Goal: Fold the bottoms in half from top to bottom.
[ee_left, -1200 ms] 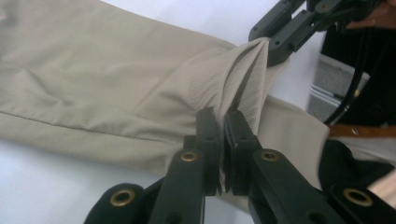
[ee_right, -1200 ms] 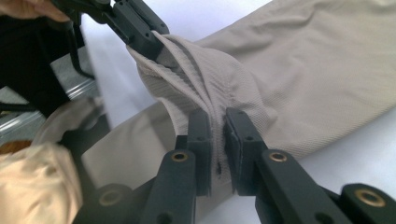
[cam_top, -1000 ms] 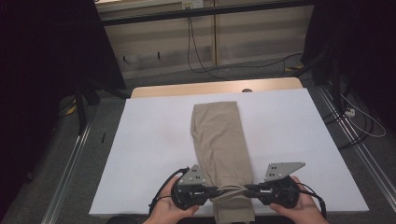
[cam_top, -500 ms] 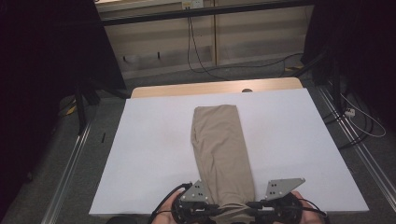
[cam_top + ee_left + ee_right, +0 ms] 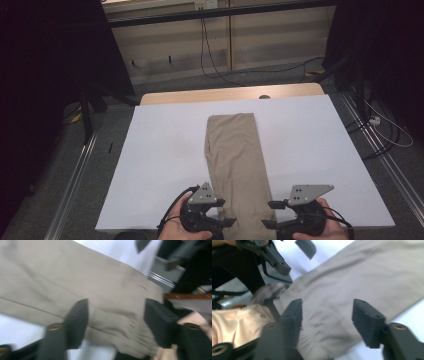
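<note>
At the near edge of the white worktop (image 5: 160,165), the left claw (image 5: 226,221) and the right claw (image 5: 270,216) sit on either side of the near end of the folded tan trousers (image 5: 235,160). Each points inward toward the cloth. In the left gripper view the left claw (image 5: 116,322) stands wide, its jaws apart over the gathered waistband of the trousers (image 5: 82,285) and gripping nothing. In the right gripper view the right claw (image 5: 325,322) is likewise wide, with the trousers (image 5: 362,277) lying flat beneath the gap. The trousers run lengthwise down the middle of the worktop, away from the person, and their far end lies well short of the wooden strip (image 5: 225,94) along the back edge.
</note>
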Demonstrator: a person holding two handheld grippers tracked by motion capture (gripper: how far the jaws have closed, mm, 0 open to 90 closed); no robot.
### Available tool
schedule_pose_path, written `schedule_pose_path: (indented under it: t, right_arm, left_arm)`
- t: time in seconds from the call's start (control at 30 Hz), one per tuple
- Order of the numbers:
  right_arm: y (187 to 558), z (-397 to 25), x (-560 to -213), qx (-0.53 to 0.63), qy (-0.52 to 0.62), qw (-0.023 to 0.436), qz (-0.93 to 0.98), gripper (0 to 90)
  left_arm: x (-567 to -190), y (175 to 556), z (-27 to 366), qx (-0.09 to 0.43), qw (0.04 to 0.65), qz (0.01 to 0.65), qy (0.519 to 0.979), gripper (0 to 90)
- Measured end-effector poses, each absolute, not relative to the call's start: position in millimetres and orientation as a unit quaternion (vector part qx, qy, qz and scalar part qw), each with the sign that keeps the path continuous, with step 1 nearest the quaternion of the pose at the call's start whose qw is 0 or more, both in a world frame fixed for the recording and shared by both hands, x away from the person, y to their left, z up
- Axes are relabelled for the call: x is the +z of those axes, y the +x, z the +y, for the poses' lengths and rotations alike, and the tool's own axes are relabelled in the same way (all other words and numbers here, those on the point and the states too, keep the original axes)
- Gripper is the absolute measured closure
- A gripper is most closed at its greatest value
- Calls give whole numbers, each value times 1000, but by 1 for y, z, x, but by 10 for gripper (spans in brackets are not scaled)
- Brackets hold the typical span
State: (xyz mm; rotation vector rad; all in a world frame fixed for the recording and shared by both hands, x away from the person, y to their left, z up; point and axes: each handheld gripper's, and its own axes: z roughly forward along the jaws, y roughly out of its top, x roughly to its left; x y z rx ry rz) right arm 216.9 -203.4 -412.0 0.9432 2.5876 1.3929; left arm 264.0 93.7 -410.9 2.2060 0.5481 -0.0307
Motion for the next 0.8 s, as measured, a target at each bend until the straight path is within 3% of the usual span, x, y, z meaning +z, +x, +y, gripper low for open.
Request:
schedule_pose_path:
  t: [0.17,0.27,0.4,0.47,0.63,0.8]
  right_arm:
    - [234,-204,-411,446,328,65,830,320]
    - [249,-204,-415,423,332,81,839,255]
    - [274,-207,-418,421,347,92,833,236]
    - [286,-207,-419,421,347,97,832,222]
    - [315,-208,-416,409,352,113,835,188]
    - [353,-214,-410,413,376,134,818,190]
  left_arm:
    - [-416,288,96,54,413,254,873,164]
    - [-423,302,97,74,403,267,872,151]
    - [-423,321,98,99,415,272,863,93]
    - [-422,333,101,86,411,284,862,83]
    - [-417,366,110,127,415,302,849,81]
    - [-408,397,112,134,437,336,824,95]
